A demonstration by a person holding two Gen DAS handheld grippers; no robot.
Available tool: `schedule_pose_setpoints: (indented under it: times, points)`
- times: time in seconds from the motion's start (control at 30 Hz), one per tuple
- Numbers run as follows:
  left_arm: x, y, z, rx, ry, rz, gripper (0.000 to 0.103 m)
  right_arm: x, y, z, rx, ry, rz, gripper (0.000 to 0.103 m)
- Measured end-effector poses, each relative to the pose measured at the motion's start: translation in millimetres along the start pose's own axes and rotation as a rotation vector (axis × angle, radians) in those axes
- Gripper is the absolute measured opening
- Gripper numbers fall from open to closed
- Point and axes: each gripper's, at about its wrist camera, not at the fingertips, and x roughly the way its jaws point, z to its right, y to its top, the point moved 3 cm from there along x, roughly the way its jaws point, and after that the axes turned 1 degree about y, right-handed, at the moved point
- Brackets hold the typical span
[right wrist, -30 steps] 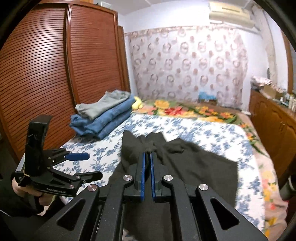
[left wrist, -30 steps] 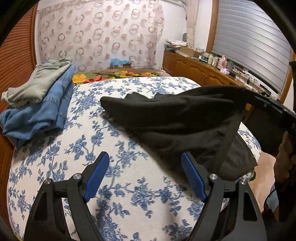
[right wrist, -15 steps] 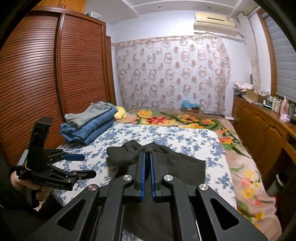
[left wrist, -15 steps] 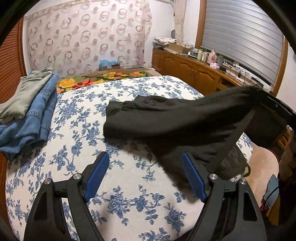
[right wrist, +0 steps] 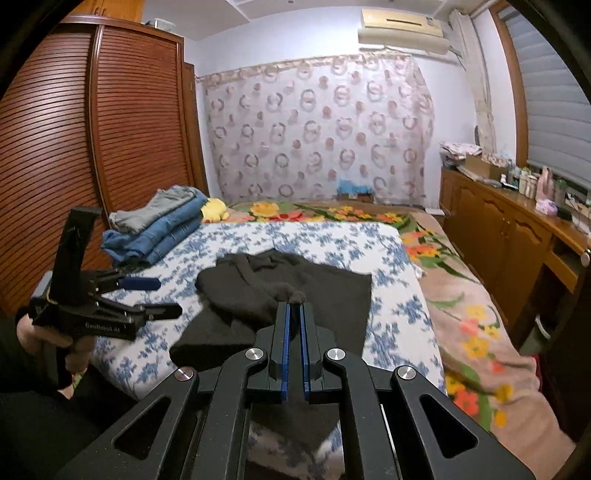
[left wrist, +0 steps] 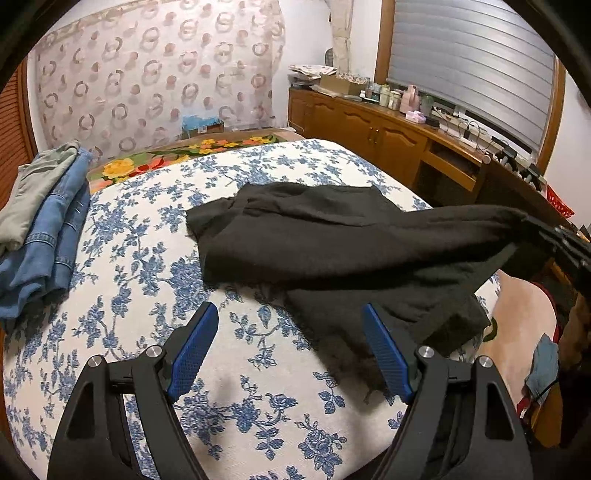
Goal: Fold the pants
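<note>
The right gripper [right wrist: 294, 308], clamped on an edge of the black pants [left wrist: 332, 236], has drawn that edge back toward the person, doubling the cloth over itself on the bed [left wrist: 155, 229]. The left gripper [left wrist: 291, 347] hangs empty with its blue pads apart, free to smooth the fold next.

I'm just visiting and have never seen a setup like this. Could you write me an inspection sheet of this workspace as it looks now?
Surface: bed with blue-flowered white cover.
Job's things: black pants, one end lifted off the bed, the rest lying rumpled.
Clutter: folded jeans stack at the far left; yellow soft toy.
Grippers: left hand-held gripper open, empty, above the cover; right hand-held gripper shut on the pants.
Cables: tangle on the sideboard.
Surroundings: wardrobe, curtain, air conditioner.
</note>
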Motion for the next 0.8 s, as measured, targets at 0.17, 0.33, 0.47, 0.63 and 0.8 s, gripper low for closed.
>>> schedule_pose_setpoints:
  times: [0.17, 0.33, 0.47, 0.63, 0.8]
  points:
    - [7.2, -2.7, 2.6, 0.0, -0.005, -0.019, 0.081, 5.9, -6.4, 1.3, -0.003, -0.027, -0.075, 0.005]
    - [16.5, -5.7, 6.4, -0.002, -0.009, -0.039, 0.081, 10.3, -15.7, 7.5, 0.033, -0.025, -0.137, 0.005]
    - [22.6, -8.5, 10.2, 0.0, -0.02, -0.051, 0.081, 7.3, -27.2, 10.3, 0.038, -0.03, -0.179, 0.005]
    - [29.4, -12.0, 14.3, -0.002, -0.024, -0.066, 0.081, 6.1, -30.1, 17.7, 0.078, -0.033, -0.214, 0.003]
    - [24.8, -9.6, 13.1, 0.007, -0.014, -0.049, 0.081, -2.1, -19.7, 20.0, 0.09, -0.026, -0.179, 0.003]
